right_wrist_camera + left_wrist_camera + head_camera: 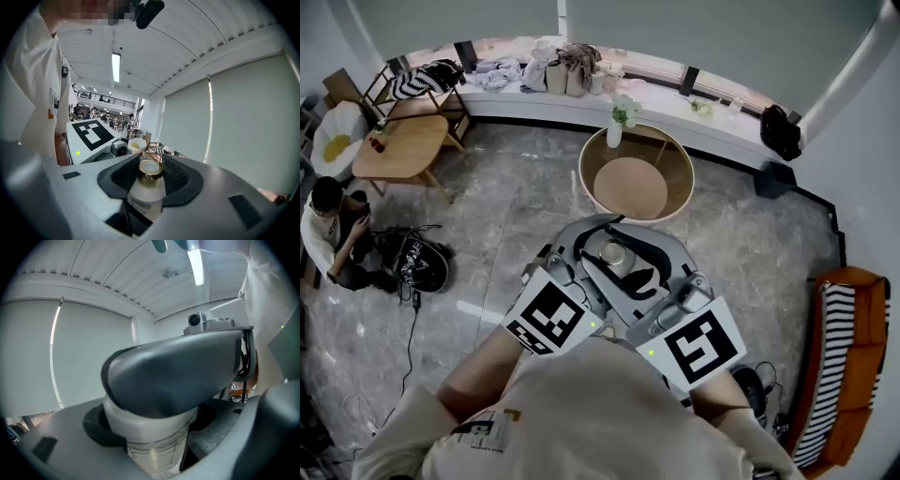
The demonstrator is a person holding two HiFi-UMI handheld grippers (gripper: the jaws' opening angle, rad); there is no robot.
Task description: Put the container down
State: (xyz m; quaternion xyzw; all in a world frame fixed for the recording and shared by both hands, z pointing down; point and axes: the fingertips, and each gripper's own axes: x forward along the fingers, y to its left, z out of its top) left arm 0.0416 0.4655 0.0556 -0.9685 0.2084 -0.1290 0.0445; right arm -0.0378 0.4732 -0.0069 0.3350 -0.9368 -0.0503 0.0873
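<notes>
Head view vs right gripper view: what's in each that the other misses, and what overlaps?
Head view only: the round wooden table with a vase of flowers, the orange sofa, a seated person. Right gripper view only: the gold collar and printed label, a ceiling light. Both: the bottle itself and the left gripper's marker cube.

Glossy grey stone floor (516, 202) across most of the head view. At far centre, a round wooden table (682, 169) with a lower shelf; bears a white vase of flowers (616, 131) at its far left rim. At far left, a low wooden table (401, 148), something small and reddish on its far left corner. On the floor at left, a seated person (333, 234) beside a black bag (417, 264) and a thin cable (410, 337). At right, an orange sofa (853, 309). Along the far wall, a white ledge (661, 97) strewn with bags and clothes (553, 67).
</notes>
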